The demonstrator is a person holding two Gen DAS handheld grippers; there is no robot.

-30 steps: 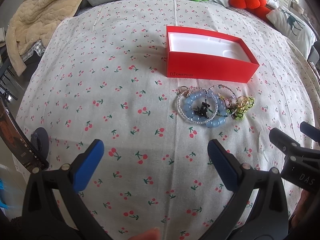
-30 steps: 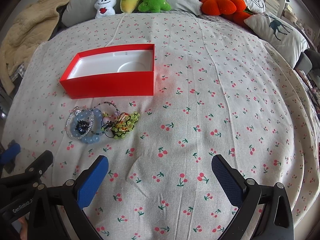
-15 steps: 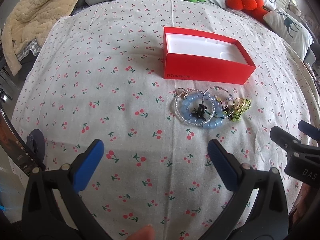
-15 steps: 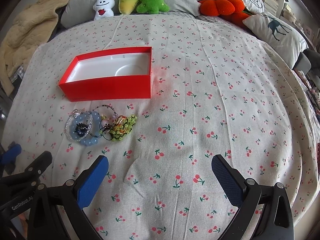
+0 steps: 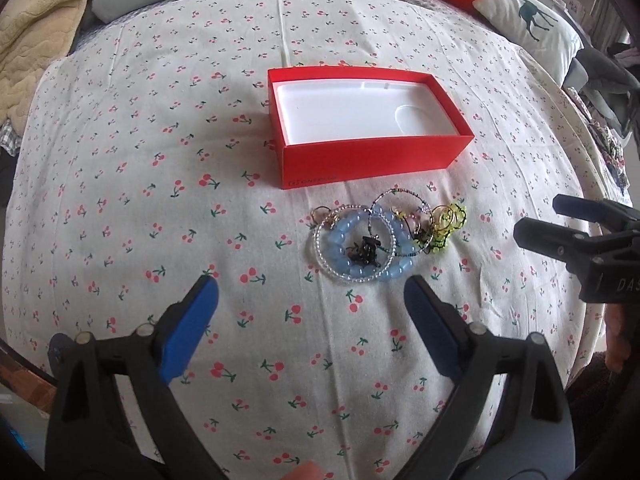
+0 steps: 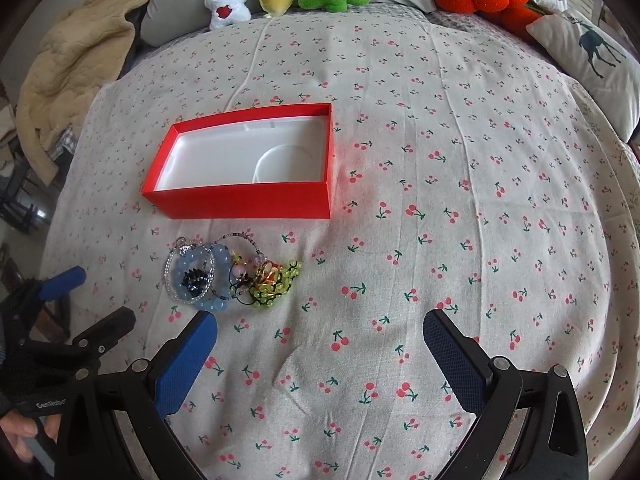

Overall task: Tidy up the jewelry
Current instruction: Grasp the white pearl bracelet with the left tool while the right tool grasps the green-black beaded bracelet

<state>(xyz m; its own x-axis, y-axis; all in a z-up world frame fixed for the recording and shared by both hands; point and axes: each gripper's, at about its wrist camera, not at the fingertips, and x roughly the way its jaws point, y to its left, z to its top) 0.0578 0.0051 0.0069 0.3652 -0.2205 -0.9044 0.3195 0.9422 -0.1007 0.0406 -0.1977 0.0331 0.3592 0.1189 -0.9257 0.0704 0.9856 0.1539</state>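
Jewelry (image 5: 384, 242) lies in a tangled heap on the bed (image 5: 160, 160), just beside the long front wall of the red box (image 5: 376, 158), at its 6 o'clock. The heap holds a ring of smooth, round pale-blue beads, a thin clear beaded bangle, fine wire hoops, a knobbly yellow-green cluster and a small black piece. The box is rectangular cardboard with a white moulded lining and stands open, with nothing in it. Cherry-printed, creased cloth covers the bed. The left hand-held gripper (image 5: 310, 304) hovers at 6 o'clock of the heap, its blue-padded jaws closing with nothing between them. The right hand-held gripper (image 6: 320, 340) hangs wide open and empty, at 5 o'clock of the heap.
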